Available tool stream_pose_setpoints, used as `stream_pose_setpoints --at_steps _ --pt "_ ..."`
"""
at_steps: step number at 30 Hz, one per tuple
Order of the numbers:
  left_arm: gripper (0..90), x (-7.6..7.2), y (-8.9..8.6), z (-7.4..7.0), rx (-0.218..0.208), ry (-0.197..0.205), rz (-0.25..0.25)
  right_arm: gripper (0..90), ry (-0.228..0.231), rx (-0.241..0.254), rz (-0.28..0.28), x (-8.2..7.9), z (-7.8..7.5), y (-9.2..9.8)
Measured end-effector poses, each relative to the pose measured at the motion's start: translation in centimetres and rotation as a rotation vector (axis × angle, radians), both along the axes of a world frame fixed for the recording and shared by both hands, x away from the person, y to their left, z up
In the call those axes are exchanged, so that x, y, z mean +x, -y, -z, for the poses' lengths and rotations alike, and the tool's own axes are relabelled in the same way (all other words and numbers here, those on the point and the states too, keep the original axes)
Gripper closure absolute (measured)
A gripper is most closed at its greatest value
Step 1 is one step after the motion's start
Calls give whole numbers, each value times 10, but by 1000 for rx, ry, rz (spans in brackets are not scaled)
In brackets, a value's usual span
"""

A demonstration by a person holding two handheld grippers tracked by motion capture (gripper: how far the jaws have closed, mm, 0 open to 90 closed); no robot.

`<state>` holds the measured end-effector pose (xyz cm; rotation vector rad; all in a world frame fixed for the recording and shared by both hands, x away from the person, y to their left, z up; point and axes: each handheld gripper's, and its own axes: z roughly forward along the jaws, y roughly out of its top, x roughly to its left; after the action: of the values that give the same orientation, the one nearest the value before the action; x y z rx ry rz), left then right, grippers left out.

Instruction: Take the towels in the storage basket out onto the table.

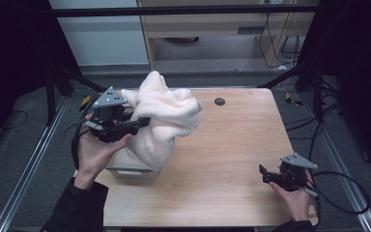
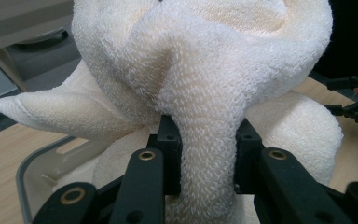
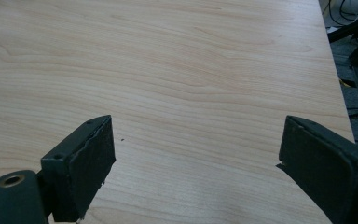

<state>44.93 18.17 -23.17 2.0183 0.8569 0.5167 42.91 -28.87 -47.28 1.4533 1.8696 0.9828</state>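
Note:
A cream terry towel (image 1: 166, 116) hangs bunched above a grey plastic bin (image 1: 130, 170) at the table's left side. My left gripper (image 1: 142, 123) is shut on a thick fold of the towel (image 2: 205, 93), which fills the gap between the pads (image 2: 168, 154) in the left gripper view. The bin's rim (image 2: 32, 163) shows below the cloth. My right gripper (image 1: 264, 173) rests low near the table's front right edge, open, with bare wood between its fingers (image 3: 91, 158).
The wooden table (image 1: 232, 145) has a small black round hole (image 1: 219, 101) near its far edge. Cables lie on the floor to the right, and a cabinet stands behind the table. The other gripper (image 2: 354, 98) shows far off in the left gripper view.

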Motion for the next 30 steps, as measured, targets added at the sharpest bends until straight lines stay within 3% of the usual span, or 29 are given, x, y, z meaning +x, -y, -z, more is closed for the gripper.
stream_pose_setpoints --at_steps 13,30 --pt "703 -7 46 2 9 11 110 104 9 -7 21 0 1 5" --pt "703 -1 87 18 33 -18 171 104 19 -20 38 0 1 10"
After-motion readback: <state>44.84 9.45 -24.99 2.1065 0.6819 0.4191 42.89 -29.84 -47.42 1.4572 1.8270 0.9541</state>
